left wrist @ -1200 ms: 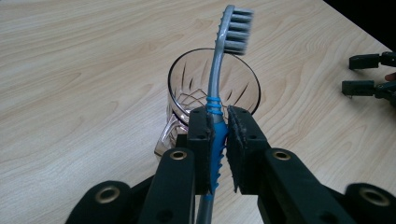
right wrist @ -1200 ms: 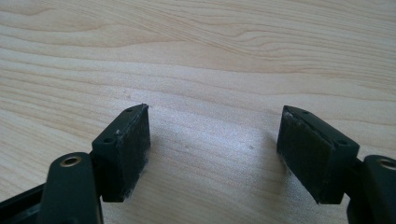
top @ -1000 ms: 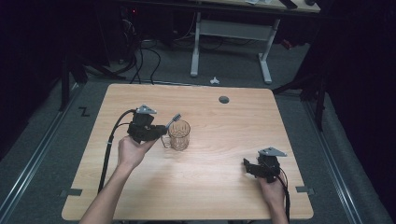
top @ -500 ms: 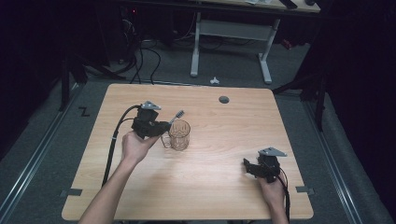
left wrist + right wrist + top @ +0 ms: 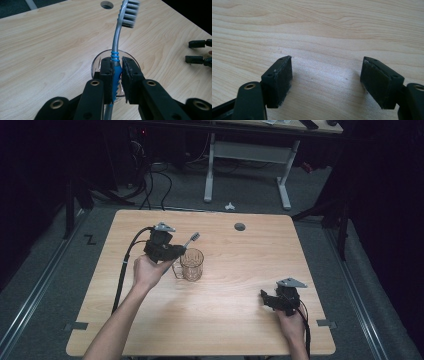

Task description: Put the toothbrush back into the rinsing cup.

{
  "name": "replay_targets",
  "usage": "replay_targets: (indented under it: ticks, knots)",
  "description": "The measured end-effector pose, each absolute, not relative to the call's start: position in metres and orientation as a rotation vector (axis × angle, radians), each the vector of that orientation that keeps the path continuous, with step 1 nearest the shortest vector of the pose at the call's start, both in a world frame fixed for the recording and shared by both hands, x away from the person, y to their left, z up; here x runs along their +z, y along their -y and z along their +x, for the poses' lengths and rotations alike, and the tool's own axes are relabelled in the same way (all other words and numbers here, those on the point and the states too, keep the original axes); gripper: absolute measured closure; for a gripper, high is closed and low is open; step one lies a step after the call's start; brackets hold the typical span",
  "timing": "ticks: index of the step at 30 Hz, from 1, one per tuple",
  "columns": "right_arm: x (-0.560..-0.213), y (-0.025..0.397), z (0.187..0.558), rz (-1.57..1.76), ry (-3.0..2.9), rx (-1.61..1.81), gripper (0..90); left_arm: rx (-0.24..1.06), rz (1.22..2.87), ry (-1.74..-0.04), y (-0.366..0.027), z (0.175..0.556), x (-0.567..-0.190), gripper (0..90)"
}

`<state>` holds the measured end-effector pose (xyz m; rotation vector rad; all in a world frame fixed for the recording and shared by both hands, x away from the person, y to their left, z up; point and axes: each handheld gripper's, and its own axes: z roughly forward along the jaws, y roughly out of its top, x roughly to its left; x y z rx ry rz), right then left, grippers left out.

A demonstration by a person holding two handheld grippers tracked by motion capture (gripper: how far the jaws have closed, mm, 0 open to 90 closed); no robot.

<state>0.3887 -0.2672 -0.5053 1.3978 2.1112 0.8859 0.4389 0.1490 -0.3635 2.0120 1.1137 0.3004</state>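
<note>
- Left gripper (image 5: 117, 75): jaws pressed narrow on the blue ribbed grip of a toothbrush (image 5: 117, 53), holding it. The black pads (image 5: 107, 80) look rubbery and matte, the arms hard plastic with brass-coloured rivets.
- Toothbrush: slim, curved grey neck rising ahead of the jaws to a bristle head at the far end; blue ridged section sits between the pads. The handle's tail runs down below the jaws, out of frame.
- Glass (image 5: 100, 62): just beyond and under the left jaws, clear, round-rimmed, ribbed wall; in the high view it reads as a small mug (image 5: 192, 265) with a handle on the side nearest the left gripper. Whether the toothbrush tail is inside it or only above it, I cannot tell.
- Risk, judged: the grip is on a narrow ridged handle, so a twist could let it pivot between the pads. Cause: small contact area, long lever toward the head.
- Risk, judged: the jaws are close to the glass rim; a sideways move could knock or tip the light glass on the smooth wood. Glass is hard and breakable.
- Table (image 5: 230, 320): pale wood-grain top, smooth, with a round cable hole (image 5: 107, 4) well beyond the left gripper.
- Right gripper (image 5: 325, 80): jaws spread wide, nothing between them, low over bare wood; its pads show pale scuffing at the edges. It is well apart from the glass, to the far right of the left gripper.
</note>
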Motion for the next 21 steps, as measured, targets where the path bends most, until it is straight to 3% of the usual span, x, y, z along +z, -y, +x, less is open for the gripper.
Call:
replay_targets:
  ticks: [21]
  knots:
    - [-0.505, 0.267, 0.389, 1.399, -2.111, 0.886, 25.8, 0.312, 1.958, -1.108, -0.147, 0.453, -0.354, 79.3]
